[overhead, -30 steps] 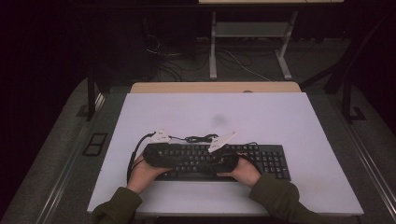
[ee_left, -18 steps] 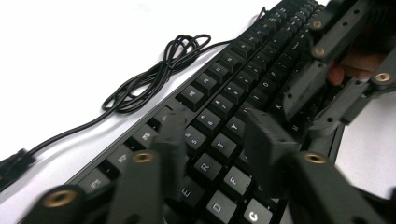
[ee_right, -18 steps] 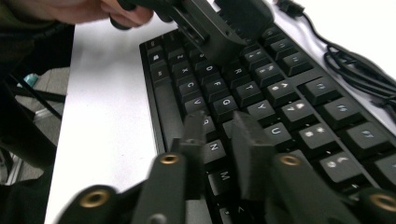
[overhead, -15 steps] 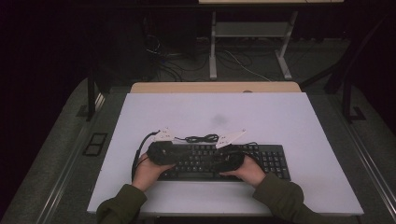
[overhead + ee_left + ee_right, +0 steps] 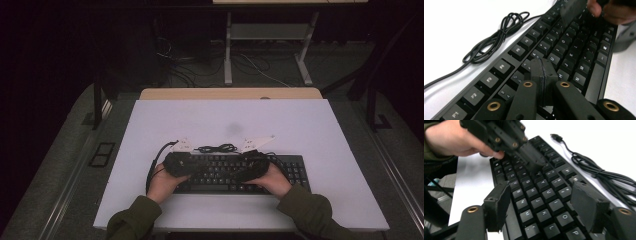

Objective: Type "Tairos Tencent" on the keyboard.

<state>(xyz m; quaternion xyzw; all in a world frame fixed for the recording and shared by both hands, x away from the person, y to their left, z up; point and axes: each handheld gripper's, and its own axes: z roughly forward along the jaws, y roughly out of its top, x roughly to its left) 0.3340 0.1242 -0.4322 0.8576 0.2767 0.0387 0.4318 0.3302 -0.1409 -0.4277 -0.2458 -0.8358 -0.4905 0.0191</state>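
Observation:
A black keyboard (image 5: 295,170) lies on the white table near its front edge, its cable (image 5: 216,148) coiled just behind it. My left gripper (image 5: 197,167) reaches in from the left over the keys. Its jaws have just been closing and now stand pressed together (image 5: 543,72) with nothing between them, the tip down at the upper letter rows. My right gripper (image 5: 236,172) comes in from the right. Its jaws have just been opening and now stand wide apart (image 5: 544,205) above the letter keys, nothing between them. The left gripper's shut tip (image 5: 534,157) shows farther off.
The white table top (image 5: 230,120) extends behind and to both sides of the keyboard. A wooden desk edge (image 5: 230,93) lies behind it, with metal legs and floor cables in the dark beyond. Both forearms in green sleeves (image 5: 310,212) come over the front edge.
The right hand has shifted slightly to the right along the keyboard. The left hand has stayed about where it was.

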